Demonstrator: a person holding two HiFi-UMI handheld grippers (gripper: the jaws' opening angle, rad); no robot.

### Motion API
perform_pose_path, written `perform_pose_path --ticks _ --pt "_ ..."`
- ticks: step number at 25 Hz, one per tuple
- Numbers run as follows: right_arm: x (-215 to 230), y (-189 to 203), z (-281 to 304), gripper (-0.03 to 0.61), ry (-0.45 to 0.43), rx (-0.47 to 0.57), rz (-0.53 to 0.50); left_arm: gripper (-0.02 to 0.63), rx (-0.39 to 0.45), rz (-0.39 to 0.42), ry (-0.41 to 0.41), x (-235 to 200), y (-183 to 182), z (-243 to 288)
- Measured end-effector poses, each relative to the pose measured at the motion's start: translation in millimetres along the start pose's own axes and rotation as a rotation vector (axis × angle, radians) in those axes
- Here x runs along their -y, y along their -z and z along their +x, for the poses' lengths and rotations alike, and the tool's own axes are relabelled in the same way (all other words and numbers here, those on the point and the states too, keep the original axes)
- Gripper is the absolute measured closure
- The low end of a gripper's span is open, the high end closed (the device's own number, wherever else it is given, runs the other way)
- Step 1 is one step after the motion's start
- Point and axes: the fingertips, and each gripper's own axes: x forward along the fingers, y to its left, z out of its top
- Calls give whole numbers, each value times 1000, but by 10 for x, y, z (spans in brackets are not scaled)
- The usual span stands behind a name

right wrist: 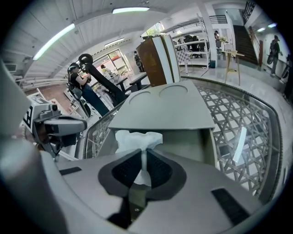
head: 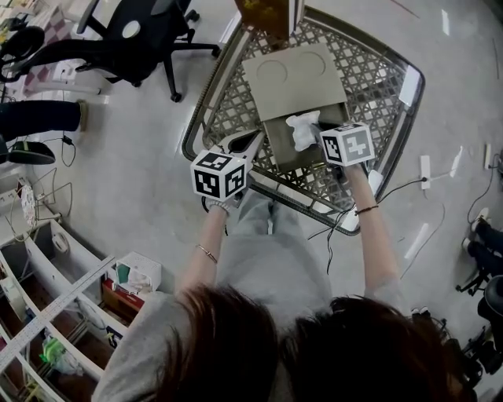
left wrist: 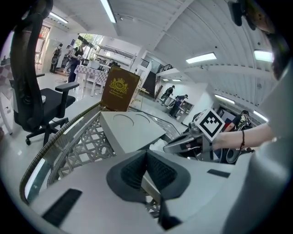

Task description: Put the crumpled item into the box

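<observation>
A white crumpled tissue (head: 302,129) hangs over the open grey box (head: 284,155), pinched in my right gripper (head: 316,135). In the right gripper view the tissue (right wrist: 137,139) sticks up between the pads, just in front of the box's hollow (right wrist: 183,146). The box's lid (head: 295,78) lies flat open behind it, with two round outlines on it. My left gripper (head: 255,141) rests at the box's left wall with its jaws shut. In the left gripper view the jaws (left wrist: 146,157) meet, and I see nothing between them.
The box sits on a metal lattice table (head: 397,118) with a curved rim. A brown upright box (head: 267,16) stands at its far edge. An office chair (head: 134,39) is at the upper left, shelves (head: 47,298) at the lower left, and cables (head: 409,188) on the floor at the right.
</observation>
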Motion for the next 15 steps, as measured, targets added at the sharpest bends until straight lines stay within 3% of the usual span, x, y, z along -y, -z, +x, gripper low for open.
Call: perform_pose_path --ticks 15 --pt "46 71 165 526 12 -87 18 597 -24 -26 3 -39 95 34"
